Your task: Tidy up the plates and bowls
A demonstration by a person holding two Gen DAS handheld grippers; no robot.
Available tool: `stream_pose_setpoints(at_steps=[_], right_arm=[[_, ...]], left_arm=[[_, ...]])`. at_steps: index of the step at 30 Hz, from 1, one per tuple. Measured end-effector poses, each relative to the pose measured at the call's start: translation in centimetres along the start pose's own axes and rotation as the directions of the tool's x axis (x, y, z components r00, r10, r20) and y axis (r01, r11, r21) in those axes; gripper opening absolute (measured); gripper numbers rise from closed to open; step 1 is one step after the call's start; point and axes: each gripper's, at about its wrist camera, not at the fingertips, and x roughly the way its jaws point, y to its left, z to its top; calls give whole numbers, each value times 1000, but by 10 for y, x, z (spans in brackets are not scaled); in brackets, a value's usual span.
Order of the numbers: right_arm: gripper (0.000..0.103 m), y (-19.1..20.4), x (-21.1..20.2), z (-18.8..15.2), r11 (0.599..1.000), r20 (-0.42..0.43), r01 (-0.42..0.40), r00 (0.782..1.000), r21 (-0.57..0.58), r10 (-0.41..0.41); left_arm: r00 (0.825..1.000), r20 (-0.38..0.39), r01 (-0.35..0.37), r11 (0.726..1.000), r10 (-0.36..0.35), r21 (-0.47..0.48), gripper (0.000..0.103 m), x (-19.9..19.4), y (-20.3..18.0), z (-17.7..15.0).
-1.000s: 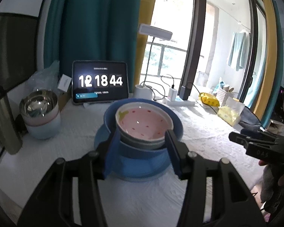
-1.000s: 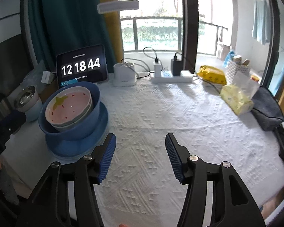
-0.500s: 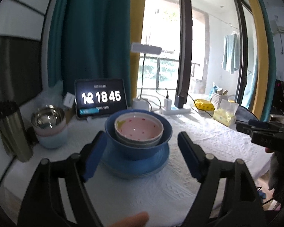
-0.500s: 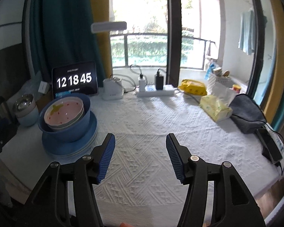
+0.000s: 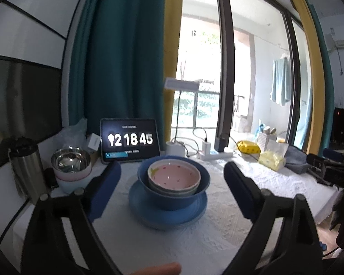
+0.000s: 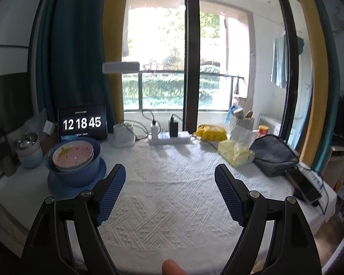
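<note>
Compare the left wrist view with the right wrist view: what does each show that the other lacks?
Only the left wrist view shows the right gripper from the side, at its right edge, and the whole steel flask.

Only the right wrist view shows the dark phone at the table's right end and the orange-lidded jar.

Both show the pink bowl nested in the blue bowl on the blue plate, the clock tablet, and open, empty jaws.

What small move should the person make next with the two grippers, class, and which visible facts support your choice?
Probably draw both grippers back and stop. The pink speckled ceramic bowl already sits nested in the deep blue bowl, which stands on the flat blue plate. The left gripper and right gripper have just been opening; nothing lies between the jaws. The only other bowls, a shiny steel one, are also stacked.
</note>
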Motion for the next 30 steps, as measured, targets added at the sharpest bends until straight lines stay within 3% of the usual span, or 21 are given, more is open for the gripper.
stream_pose_setpoints(at_steps=[8,17,30], right_arm=[[83,-1,-15,10,999,54,30,998,-14,-29],[83,-1,-23,21,999,85,45,995,-14,-43],[83,1,-20,20,999,68,43,997,-10,-43]], left_arm=[[999,37,7,1000,-7,-2,93,-8,6,7],[999,27,26,999,-25,-28,93,-8,8,13],[1000,7,27,999,-27,-37,93,-8,9,12]])
